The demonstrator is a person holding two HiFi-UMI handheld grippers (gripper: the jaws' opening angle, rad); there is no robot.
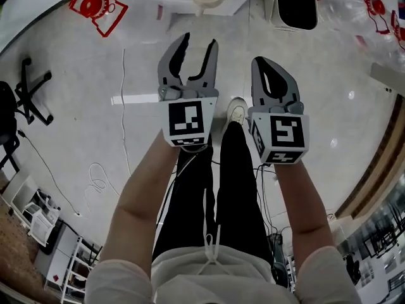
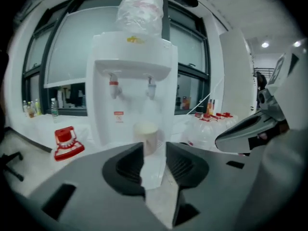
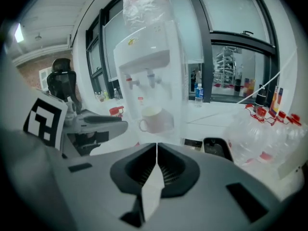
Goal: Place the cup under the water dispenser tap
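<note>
**Cup**: a pale mug with 1 handle. It stands upright on the drip tray in the recess of the water dispenser. It is below the 2 taps, nearer the tap without the red lever. Judged against the task, the cup is already in place.

**Handling:** the cup looks like glazed ceramic. It is therefore probably stiff, fairly heavy for its size, slippery on the wall, and liable to chip if knocked against the dispenser. The safest hold would be across the wall just below the rim, or on the handle. The approach would be from the front, since the recess closes off the back and sides.

**Left tool**: the jaws are partly apart with a narrow gap and nothing between the pads. The cup shows beyond the gap but stands well apart from it.

**Right tool**: the jaws are closed together and empty.

Both tools are clear of the dispenser.

**Views compared:**
- **Right gripper view:** it alone shows the handle, which is turned toward that view's left.
- **Left gripper view:** it faces the dispenser squarely and shows both taps and the inverted bottle on top, but not the handle.
- **Head view:** it gives only the cup's rim from above, at the top edge. It alone shows both tools at once, the person's shoe and the floor.

A red plastic object lies left of the dispenser. Empty bottles lie to its right.
</note>
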